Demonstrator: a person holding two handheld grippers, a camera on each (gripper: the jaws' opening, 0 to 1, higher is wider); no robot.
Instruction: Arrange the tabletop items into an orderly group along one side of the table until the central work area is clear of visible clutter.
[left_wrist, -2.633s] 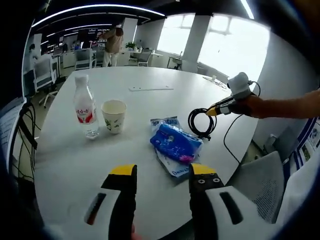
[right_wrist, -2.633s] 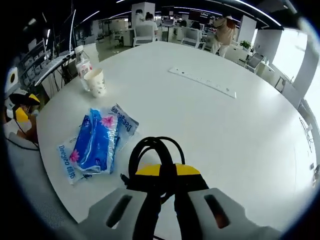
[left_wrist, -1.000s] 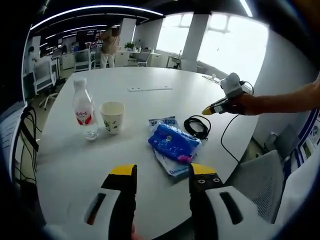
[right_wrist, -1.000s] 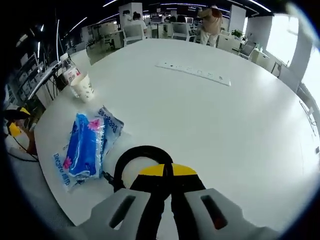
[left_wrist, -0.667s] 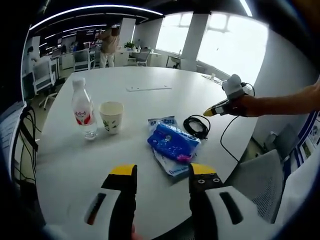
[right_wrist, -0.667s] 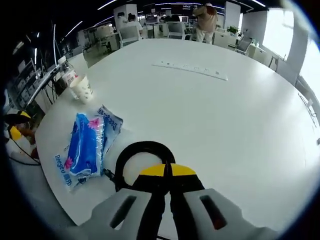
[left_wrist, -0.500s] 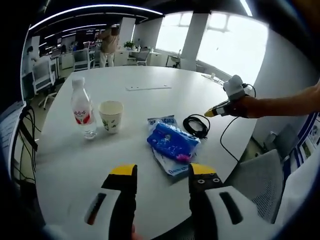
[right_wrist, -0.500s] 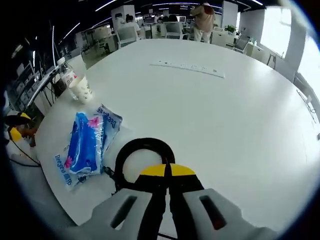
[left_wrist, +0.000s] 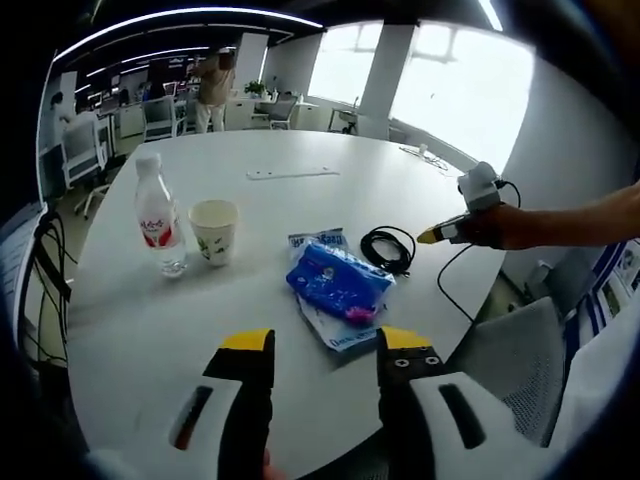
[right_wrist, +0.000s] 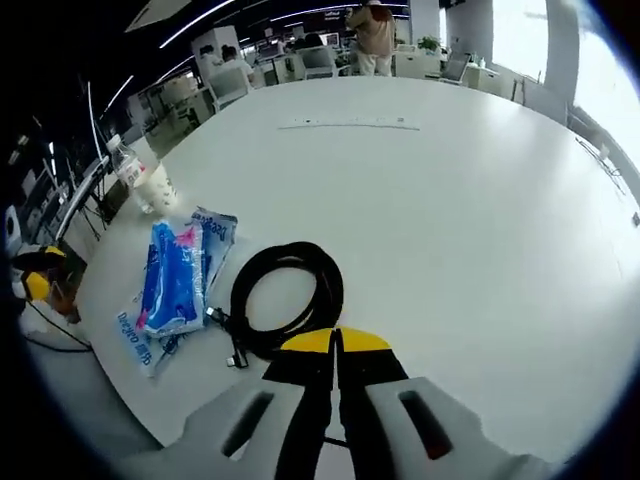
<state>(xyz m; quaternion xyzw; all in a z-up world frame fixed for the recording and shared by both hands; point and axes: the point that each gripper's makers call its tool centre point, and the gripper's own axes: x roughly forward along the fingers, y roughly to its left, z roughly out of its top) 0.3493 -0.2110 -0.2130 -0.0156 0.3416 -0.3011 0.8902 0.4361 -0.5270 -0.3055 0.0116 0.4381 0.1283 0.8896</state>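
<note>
Since the earlier frames, the coiled black cable has left the right gripper's jaws and now lies flat on the white table, and that gripper has drawn back from it.

In the left gripper view, the left gripper hangs over the table's near edge with its yellow-tipped jaws set wide apart and nothing between them. Just ahead of the jaws lies the blue tissue pack, resting on top of a clear printed packet. The cable sits just beyond and to the right of the pack. Farther ahead to the left, a paper cup stands upright, with a water bottle upright just beside it on its left. The right gripper comes in from the right, off the cable, held by a person's hand.

In the right gripper view, the right gripper's jaws are pressed together with nothing held. The cable's coil lies directly ahead of the tips, close but apart from them. Left of it sits the tissue pack, and beyond that, far left, the cup and bottle. A long white power strip lies far ahead across the table.
</note>
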